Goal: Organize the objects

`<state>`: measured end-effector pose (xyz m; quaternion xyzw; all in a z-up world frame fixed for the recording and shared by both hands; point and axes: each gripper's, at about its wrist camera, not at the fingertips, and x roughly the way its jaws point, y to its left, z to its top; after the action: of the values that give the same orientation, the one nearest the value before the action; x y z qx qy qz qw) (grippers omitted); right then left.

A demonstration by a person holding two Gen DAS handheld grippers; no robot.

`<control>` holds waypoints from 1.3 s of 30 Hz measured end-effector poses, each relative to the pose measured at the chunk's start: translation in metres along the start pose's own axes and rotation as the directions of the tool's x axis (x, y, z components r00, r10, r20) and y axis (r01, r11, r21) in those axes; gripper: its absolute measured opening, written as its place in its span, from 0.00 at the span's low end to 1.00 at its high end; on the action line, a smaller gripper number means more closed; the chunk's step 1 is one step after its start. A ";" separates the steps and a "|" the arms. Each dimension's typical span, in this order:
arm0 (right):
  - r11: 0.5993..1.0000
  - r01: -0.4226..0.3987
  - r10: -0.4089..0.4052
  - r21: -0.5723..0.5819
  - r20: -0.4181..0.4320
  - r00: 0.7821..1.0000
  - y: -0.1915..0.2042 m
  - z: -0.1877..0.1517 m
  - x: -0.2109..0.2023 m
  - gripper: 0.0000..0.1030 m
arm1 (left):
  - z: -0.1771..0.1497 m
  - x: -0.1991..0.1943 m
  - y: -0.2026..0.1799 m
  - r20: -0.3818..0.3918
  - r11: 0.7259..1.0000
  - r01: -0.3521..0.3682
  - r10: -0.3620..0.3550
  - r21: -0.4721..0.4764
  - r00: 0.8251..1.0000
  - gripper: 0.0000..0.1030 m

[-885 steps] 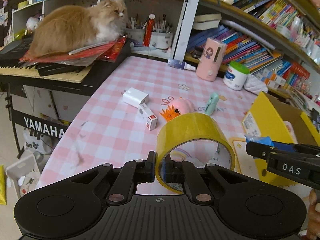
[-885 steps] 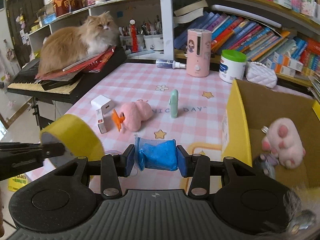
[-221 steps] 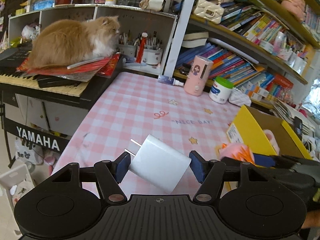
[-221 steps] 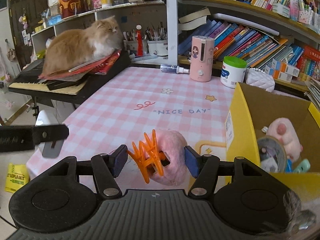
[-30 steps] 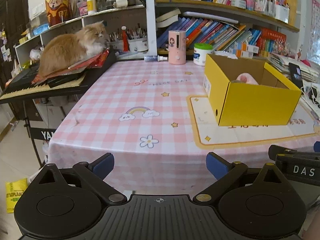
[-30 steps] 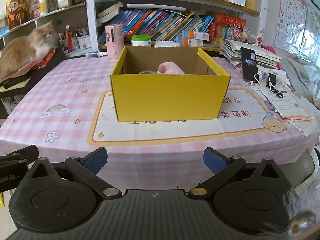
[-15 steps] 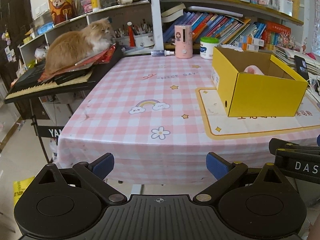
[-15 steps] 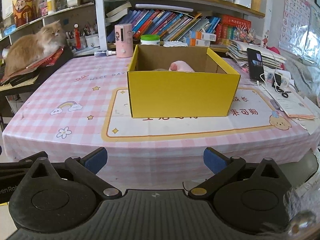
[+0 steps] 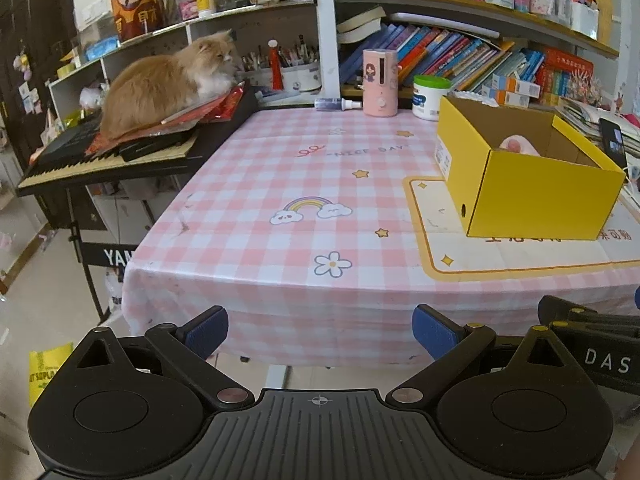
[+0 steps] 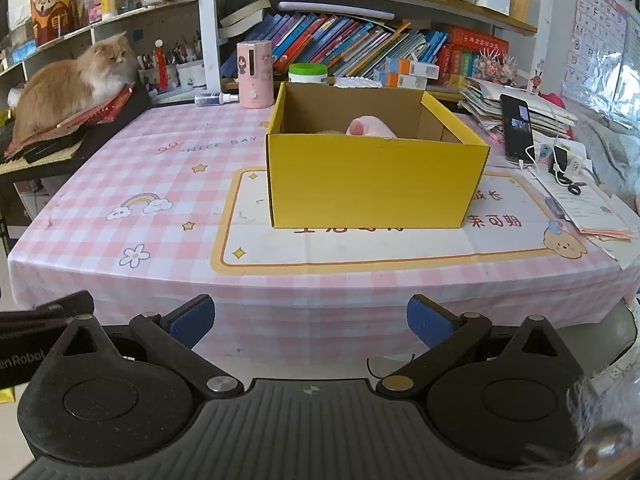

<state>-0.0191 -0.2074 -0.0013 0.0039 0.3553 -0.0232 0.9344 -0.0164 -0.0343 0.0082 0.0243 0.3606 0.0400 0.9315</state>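
Covering tabletop (image 10: 168,184): pink checked cloth, bookshelves (image 10: 360,56) behind. Yellow box (image 10: 372,184) at 12 o'clock on mat, pink plush (image 10: 370,127) inside. Cat (image 9: 168,80) on keyboard (image 9: 104,156) at 10 o'clock. Left tool (image 9: 320,330), right tool (image 10: 311,318) spread wide, holding nothing, off tabletop's near edge.

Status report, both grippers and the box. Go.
Left gripper open, empty. Right gripper open, empty. Yellow box on table, pink plush inside. Nothing blocking.

The left claw (image 9: 320,330) gapes empty before the table (image 9: 280,184) bearing a yellow box (image 9: 532,200).
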 end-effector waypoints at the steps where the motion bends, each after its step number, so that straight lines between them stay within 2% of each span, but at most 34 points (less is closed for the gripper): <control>1: 1.000 0.001 -0.001 -0.003 -0.002 1.000 0.001 0.000 0.000 1.00 | 0.000 0.000 0.000 0.001 1.000 -0.001 0.001 -0.002 1.000 0.97; 32: 1.000 0.016 -0.016 -0.025 -0.012 1.000 0.003 -0.003 0.005 1.00 | 0.001 0.002 0.003 -0.003 1.000 -0.001 0.001 -0.012 1.000 0.97; 39: 0.999 0.003 -0.004 -0.036 -0.013 1.000 0.006 -0.001 0.004 1.00 | 0.001 0.005 0.003 -0.017 0.999 -0.034 0.034 -0.003 0.999 0.97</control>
<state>-0.0161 -0.2013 -0.0048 -0.0133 0.3616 -0.0185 0.9320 -0.0119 -0.0311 0.0061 0.0287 0.3679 0.0566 0.9277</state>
